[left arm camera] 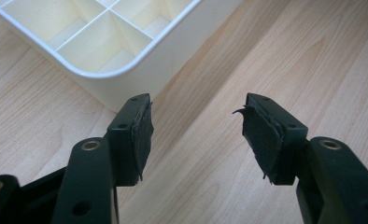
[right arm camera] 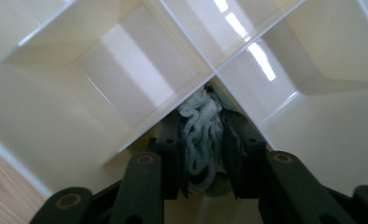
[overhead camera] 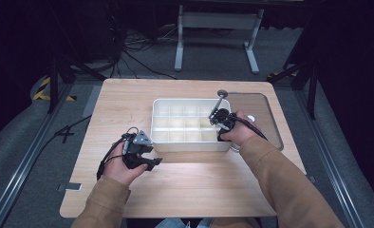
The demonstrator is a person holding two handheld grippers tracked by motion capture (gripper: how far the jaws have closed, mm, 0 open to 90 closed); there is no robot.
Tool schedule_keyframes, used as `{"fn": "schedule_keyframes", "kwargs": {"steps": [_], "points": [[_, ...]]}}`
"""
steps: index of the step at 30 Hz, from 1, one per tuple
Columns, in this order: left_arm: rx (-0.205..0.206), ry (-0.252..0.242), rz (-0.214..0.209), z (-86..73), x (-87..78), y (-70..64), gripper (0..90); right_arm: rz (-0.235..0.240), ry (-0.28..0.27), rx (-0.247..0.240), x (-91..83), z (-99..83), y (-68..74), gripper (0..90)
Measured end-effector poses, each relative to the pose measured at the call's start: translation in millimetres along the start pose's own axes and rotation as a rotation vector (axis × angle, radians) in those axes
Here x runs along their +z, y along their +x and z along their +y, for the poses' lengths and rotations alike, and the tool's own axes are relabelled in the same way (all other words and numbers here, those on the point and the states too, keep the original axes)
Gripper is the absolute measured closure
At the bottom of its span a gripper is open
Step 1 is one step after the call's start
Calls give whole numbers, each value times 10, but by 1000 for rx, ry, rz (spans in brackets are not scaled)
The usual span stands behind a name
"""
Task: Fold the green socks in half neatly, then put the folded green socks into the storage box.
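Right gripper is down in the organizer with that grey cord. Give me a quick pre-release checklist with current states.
1. Right gripper shut on the grey cord: ok, cord is bunched between the jaws.
2. Gripper inside a compartment of the organizer: ok, white dividers rise around the jaws.
3. Compartment is bare under the cord: cannot tell, the jaws and cord hide its floor.
4. Which compartment: near right corner in the high view, exact cell cannot tell.
5. Left gripper out of the way: ok, open over the table, apart from the organizer's corner.
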State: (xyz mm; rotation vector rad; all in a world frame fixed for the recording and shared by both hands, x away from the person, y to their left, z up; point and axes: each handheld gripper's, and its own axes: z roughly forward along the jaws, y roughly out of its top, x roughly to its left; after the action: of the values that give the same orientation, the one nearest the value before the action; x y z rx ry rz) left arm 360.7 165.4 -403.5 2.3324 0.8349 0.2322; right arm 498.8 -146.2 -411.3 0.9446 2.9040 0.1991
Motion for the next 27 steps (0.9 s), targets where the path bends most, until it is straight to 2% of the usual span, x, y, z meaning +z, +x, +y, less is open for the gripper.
{"fn": "schedule_keyframes", "kwargs": {"steps": [4, 6, 10, 16, 17, 18, 27], "points": [[-6, 0, 0, 4, 8, -6, 420, 4, -51, 35, -128, -77, -14, 597], [-4, 1, 1, 8, 7, -6, 420, 12, -93, 50, -218, -114, -20, 584], [6, 4, -1, 13, 16, 0, 420, -5, -190, 46, -447, -199, 14, 557], [9, 2, -1, 18, -3, -12, 420, 6, -296, 35, -653, -327, 77, 540], [9, 2, -1, 18, -3, -12, 420, 6, -296, 35, -653, -327, 77, 540], [5, 0, -7, 16, -6, -16, 420, 16, -336, 31, -719, -390, 104, 536], [-7, -12, -10, -19, -102, -54, 418, 45, -414, 14, -884, -581, 187, 534]]}}
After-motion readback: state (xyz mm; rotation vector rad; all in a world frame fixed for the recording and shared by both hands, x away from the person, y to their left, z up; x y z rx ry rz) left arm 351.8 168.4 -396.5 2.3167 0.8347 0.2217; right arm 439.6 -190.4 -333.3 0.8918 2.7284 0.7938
